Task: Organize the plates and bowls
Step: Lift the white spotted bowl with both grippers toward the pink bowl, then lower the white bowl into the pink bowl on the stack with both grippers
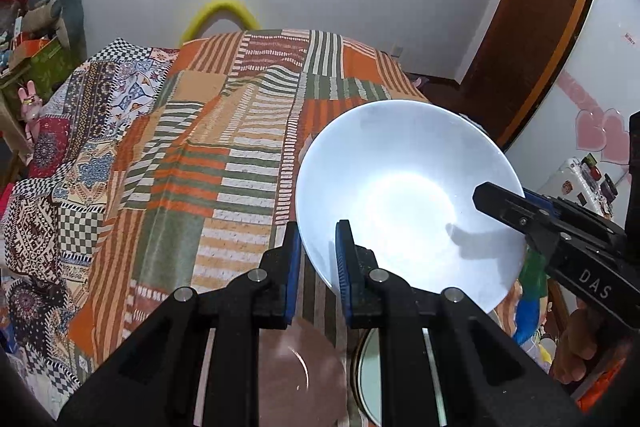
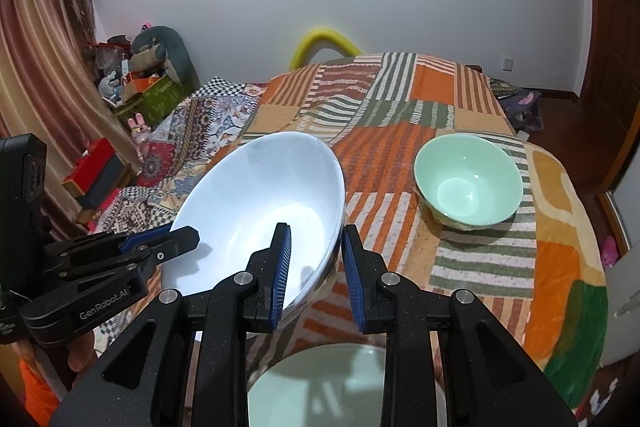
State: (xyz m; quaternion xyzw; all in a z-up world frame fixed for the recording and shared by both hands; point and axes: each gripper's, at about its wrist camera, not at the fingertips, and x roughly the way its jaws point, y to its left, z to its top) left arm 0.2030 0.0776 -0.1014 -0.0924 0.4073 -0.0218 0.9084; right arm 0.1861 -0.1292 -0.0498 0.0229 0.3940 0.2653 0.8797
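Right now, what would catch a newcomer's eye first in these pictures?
The big white bowl held tilted above the patchwork bedspread, with the left tool and the right tool each straddling its rim on opposite sides. To its right, a mint-green bowl sits on the bedspread.

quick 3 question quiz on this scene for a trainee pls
1. True or false: only the left gripper has its fingers on the white bowl.
2. Which colour of bowl rests by itself on the bedspread? A red, B green, C black.
3. Fill in: the right gripper grips the white bowl by its ____.

Key:
1. False, both grippers hold it.
2. B, the green bowl.
3. rim
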